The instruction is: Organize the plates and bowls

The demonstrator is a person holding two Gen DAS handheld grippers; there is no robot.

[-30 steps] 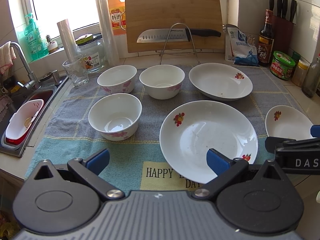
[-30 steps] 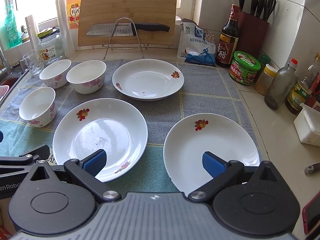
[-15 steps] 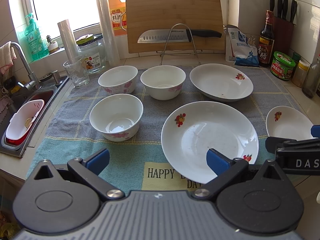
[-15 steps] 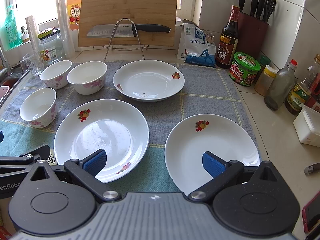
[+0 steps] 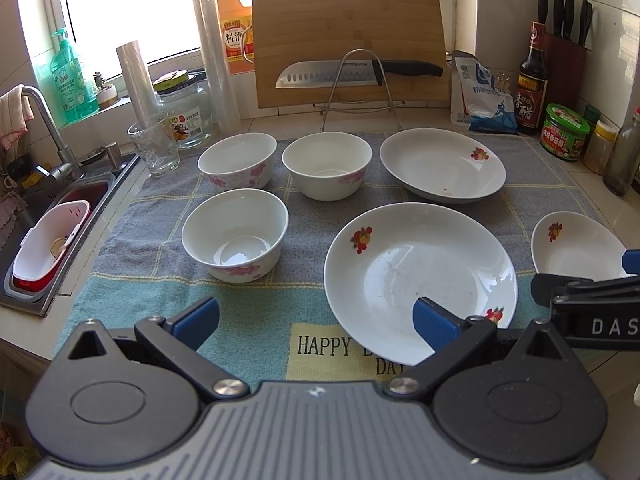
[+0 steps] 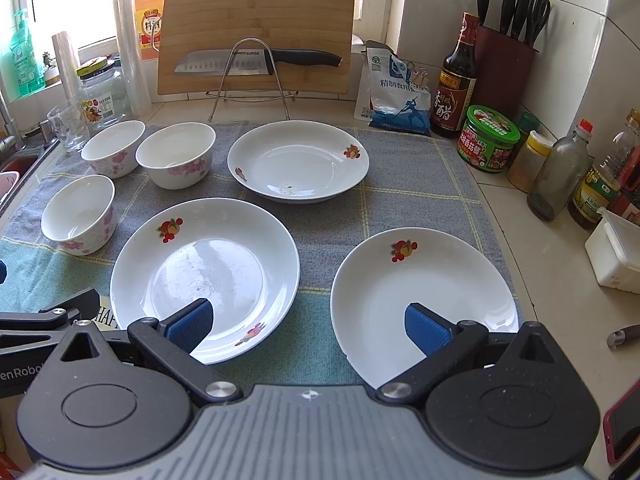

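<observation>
Three white bowls with pink flowers stand on a towel: near left (image 5: 235, 234) (image 6: 79, 213), far left (image 5: 237, 159) (image 6: 113, 148), far middle (image 5: 327, 165) (image 6: 175, 154). Three white plates with fruit prints lie beside them: a big one in front (image 5: 420, 278) (image 6: 205, 270), one at the back (image 5: 442, 164) (image 6: 298, 160), one at the right (image 5: 576, 246) (image 6: 420, 296). My left gripper (image 5: 316, 320) is open and empty, hovering over the towel's front edge. My right gripper (image 6: 308, 324) is open and empty between the front and right plates.
The grey and teal towel (image 5: 160, 292) covers the counter. A sink (image 5: 48, 240) lies left. A glass (image 5: 154, 148), jar (image 5: 184, 112), cutting board with knife (image 5: 352, 40), salt bag (image 6: 396, 92), bottles (image 6: 560, 176) and a white box (image 6: 616, 252) line the back and right.
Both views have shifted very slightly; the dishes sit a touch lower in frame. Nothing was gripped or moved, and both grippers stay open.
</observation>
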